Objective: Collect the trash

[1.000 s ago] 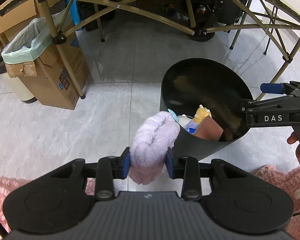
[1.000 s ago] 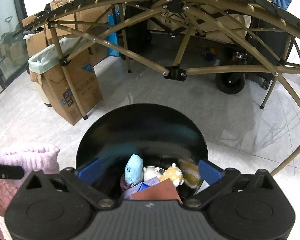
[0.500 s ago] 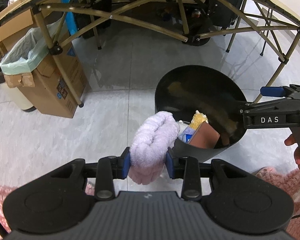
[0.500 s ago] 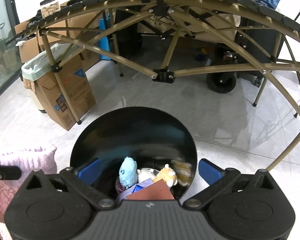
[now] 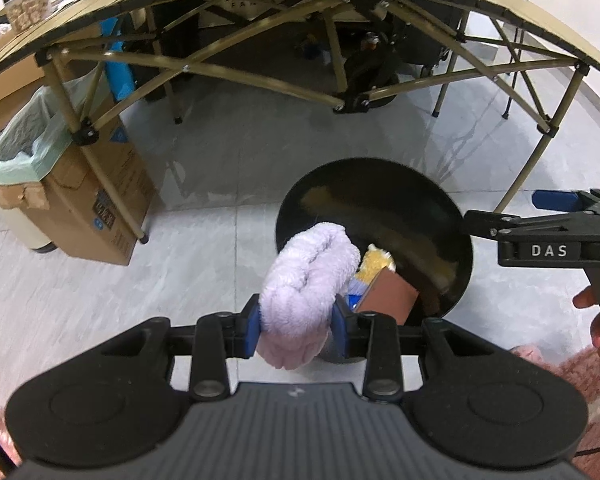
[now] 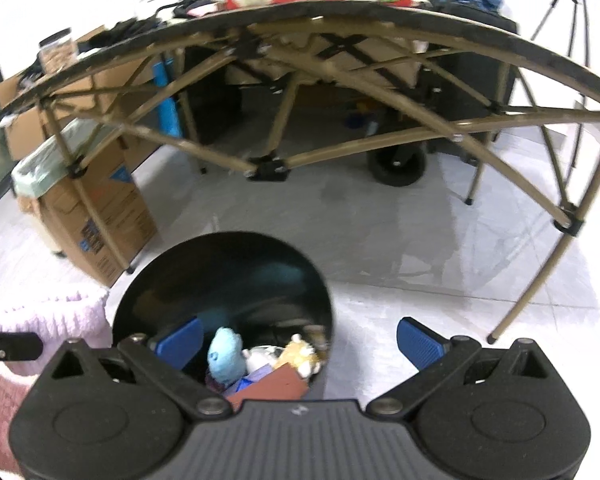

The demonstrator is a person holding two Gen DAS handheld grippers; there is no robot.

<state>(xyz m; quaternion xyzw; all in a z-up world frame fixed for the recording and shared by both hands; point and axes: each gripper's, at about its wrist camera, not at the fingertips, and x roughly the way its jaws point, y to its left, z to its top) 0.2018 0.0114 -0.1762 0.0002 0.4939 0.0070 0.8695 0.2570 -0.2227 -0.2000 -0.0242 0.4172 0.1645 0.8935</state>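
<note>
Left gripper (image 5: 296,326) angled downward, blue pads clamped tight. Right gripper (image 6: 299,338) tilted down, fingers (image 6: 422,342) spread wide apart, held by a hand (image 5: 598,324).

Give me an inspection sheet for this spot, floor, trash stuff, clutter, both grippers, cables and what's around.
Surface: pale tiled floor; pink shaggy rug at the near edge.
Job's things: black bin holds a blue plush, a yellow plush and a brown card; lilac fluffy cloth held beside the bin's rim.
Clutter: nothing seen loose on the tiles.
Grippers: left gripper, jaws shut on the cloth; right gripper, jaws wide open, nothing between them.
Cables: thin black cable by the rug.
Surroundings: folding table frame; cardboard box with green liner.
</note>
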